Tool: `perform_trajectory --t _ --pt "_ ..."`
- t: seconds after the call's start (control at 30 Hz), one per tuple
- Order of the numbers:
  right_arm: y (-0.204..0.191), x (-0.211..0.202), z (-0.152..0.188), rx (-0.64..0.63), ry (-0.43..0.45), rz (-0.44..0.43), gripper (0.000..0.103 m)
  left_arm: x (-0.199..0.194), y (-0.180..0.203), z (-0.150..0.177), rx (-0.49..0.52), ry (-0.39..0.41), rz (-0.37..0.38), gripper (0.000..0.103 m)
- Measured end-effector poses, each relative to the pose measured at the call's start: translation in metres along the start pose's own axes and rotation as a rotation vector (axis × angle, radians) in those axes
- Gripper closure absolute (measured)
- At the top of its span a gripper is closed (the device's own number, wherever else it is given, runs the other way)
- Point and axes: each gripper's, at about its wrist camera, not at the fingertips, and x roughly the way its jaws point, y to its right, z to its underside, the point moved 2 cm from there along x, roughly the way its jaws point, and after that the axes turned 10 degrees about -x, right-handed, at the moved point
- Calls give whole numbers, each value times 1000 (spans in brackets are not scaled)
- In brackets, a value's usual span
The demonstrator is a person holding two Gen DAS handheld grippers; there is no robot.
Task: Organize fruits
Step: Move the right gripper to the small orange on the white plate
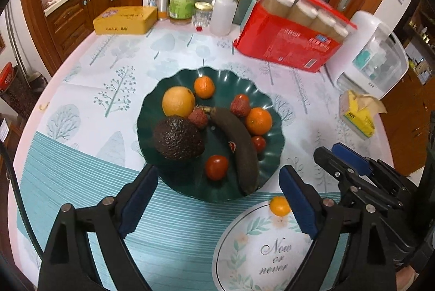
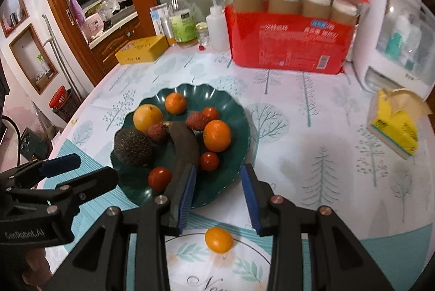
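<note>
Teal-and-white patterned cloth covers the counter, which carries everything. At its far edge stands a red carton of four capped jars. Nearer the middle sits a dark green scalloped plate loaded with fruit: a dark avocado, a blackened banana, a yellow-orange citrus, two mandarins, lychees and small red tomatoes. Just beside it, nearer the cameras, lies a white floral plate lettered "Now or never".

On that white plate's far rim rests a small orange kumquat, alone and touching no jaw. The right gripper hovers with its jaws moderately apart and empty; the kumquat lies just below and in line with the gap between them, while the left-hand blue pad overlaps the green plate's near edge. The left gripper has its jaws spread wide, empty, straddling the near rim of the green plate, with the kumquat just inside its right-hand pad.
</note>
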Motion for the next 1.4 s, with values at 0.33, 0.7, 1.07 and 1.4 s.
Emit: perform_trajectory --t 0.33,0.7,1.07,1.4 --pt "-18 -76 -2 -18 105 42 58 -62 3 12 60 87 40 11" --pt "-28 -91 22 -58 88 34 49 -67 -16 33 31 99 6 3" --pt "-16 -18 75 -40 -54 -20 49 9 -48 72 -31 -6 -86 3" --pt "-8 42 98 -46 -142 -48 49 58 -48 89 -3 -72 -138 3"
